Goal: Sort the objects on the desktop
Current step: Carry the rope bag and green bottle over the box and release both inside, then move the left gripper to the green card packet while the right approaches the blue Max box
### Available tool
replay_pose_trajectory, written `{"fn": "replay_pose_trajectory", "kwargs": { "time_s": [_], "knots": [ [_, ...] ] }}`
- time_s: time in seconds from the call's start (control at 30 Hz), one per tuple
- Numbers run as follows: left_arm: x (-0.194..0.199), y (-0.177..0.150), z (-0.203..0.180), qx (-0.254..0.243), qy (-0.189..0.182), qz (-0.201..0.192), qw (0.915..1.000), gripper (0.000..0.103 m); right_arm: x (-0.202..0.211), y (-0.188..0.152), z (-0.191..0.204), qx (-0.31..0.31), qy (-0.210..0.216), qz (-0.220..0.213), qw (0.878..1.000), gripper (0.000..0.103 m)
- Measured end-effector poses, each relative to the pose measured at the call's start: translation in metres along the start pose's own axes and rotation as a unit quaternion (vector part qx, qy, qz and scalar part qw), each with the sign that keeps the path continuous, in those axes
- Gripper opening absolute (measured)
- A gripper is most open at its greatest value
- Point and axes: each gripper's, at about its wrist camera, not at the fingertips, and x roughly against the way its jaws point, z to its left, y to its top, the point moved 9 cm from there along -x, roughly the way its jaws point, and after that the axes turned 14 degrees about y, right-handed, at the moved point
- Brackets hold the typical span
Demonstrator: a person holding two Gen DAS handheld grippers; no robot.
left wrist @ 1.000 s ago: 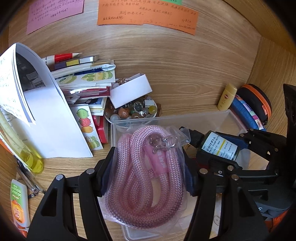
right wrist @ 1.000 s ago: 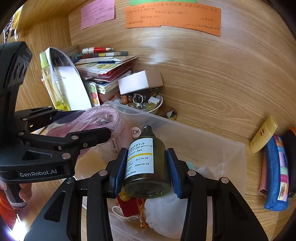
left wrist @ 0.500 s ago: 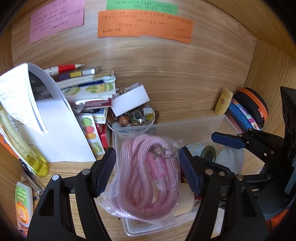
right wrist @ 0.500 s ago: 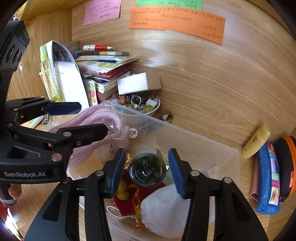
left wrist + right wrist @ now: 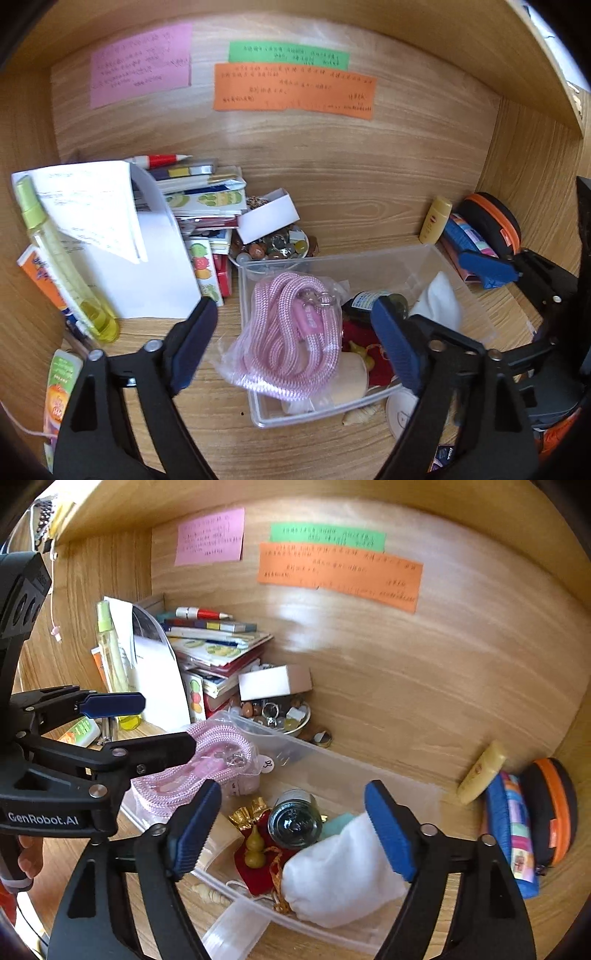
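A clear plastic bin (image 5: 399, 258) (image 5: 332, 760) sits on the wooden desk. A bagged pink rope (image 5: 291, 332) (image 5: 214, 764) lies at its left end, partly over the rim. Beside it rest a dark pump bottle (image 5: 295, 819) (image 5: 369, 301), a white cloth pouch (image 5: 343, 878) and a red pouch with a gold gourd (image 5: 258, 853). My left gripper (image 5: 295, 347) hangs above the rope, its jaws opening, pads off the bag. My right gripper (image 5: 291, 827) is over the bottle, jaws opening, touching nothing.
A stack of books and papers (image 5: 192, 206), a bowl of trinkets (image 5: 273, 247), a white box (image 5: 267, 218) and a yellow spray bottle (image 5: 62, 258) crowd the left. A yellow tube (image 5: 436, 219), blue case (image 5: 511, 834) and orange-rimmed pouch (image 5: 550, 808) stand right. Coloured notes (image 5: 291, 88) hang on the back wall.
Both grippers let go and drew back upward: the pink rope dropped from the left jaws into the bin, the dark bottle from the right jaws. Both sets of jaws have spread wide.
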Motion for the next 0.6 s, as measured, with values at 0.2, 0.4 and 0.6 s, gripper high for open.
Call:
{"fn": "replay_pose_trajectory", "kwargs": {
  "time_s": [0.2, 0.4, 0.6],
  "knots": [
    [0.018, -0.014, 0.003, 0.004, 0.009, -0.001, 1.0, 0.094, 0.027, -0.013, 0.001, -0.01, -0.01, -0.009, 1.0, 0.09],
    [0.034, -0.034, 0.0, 0.007, 0.011, 0.006, 0.9999, 0.096, 0.051, -0.036, -0.004, -0.035, -0.019, -0.016, 0.999, 0.097],
    [0.049, -0.061, -0.008, 0.002, 0.021, 0.016, 0.9996, 0.096, 0.069, -0.065, -0.01, -0.076, -0.01, -0.011, 0.997, 0.097]
  ]
}}
